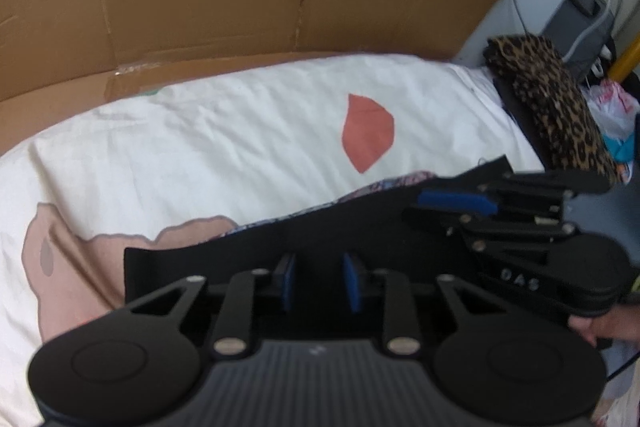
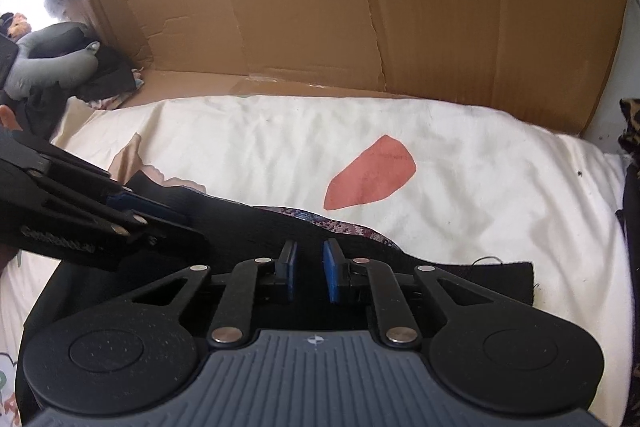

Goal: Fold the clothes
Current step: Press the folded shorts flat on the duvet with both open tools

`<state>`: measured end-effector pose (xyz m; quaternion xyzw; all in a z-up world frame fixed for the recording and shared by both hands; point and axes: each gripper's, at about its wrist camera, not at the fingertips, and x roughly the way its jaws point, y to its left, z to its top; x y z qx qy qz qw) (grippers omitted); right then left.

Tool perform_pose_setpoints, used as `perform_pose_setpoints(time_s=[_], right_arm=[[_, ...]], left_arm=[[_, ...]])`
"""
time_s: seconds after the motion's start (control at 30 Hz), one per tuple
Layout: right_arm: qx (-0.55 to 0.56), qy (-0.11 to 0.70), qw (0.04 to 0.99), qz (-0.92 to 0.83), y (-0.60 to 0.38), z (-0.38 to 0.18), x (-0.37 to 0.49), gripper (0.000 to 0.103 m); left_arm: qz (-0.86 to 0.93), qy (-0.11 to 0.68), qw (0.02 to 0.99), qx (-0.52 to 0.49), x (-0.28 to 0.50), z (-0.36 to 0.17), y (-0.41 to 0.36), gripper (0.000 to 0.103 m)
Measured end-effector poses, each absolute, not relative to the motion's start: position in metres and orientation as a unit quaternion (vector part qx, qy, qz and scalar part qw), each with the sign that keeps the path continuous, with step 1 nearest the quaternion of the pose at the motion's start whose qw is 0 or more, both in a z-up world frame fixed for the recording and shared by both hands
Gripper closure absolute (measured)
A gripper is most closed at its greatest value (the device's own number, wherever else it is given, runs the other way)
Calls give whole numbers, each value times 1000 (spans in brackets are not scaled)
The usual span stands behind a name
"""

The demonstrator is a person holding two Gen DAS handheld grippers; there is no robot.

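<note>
Over white sheet, both grippers above blk garment.

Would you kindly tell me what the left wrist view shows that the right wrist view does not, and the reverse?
Only the left wrist view shows the folded leopard-print cloth in full and the plastic bag at the right edge. Only the right wrist view shows the grey plush toy and dark clothes pile. Both share the black garment, white sheet with its red patch, cardboard, and both grippers: left gripper, right gripper.
</note>
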<state>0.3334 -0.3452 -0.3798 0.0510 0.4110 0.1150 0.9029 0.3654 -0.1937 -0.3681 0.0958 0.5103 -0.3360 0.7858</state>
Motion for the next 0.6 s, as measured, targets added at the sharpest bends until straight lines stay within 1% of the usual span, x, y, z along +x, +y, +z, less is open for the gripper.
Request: perform_pose_setpoints(time_s=[0.03, 0.13, 0.33, 0.5, 0.6], right_arm=[[50, 410, 903, 115, -345, -381, 334, 84], [42, 405, 906, 117, -343, -383, 335, 85], [91, 410, 900, 117, -356, -368, 335, 84], [83, 389, 910, 119, -368, -347, 306, 82], [77, 384, 911, 127, -372, -340, 286, 81]], left_arm=[[-335, 510, 786, 98, 366, -366, -194, 77], [-336, 515, 782, 99, 368, -370, -192, 77], [-340, 513, 782, 99, 365, -378, -188, 77], [-322, 521, 784, 99, 364, -371, -193, 77], [-314, 524, 782, 121, 356, -363, -197, 78]])
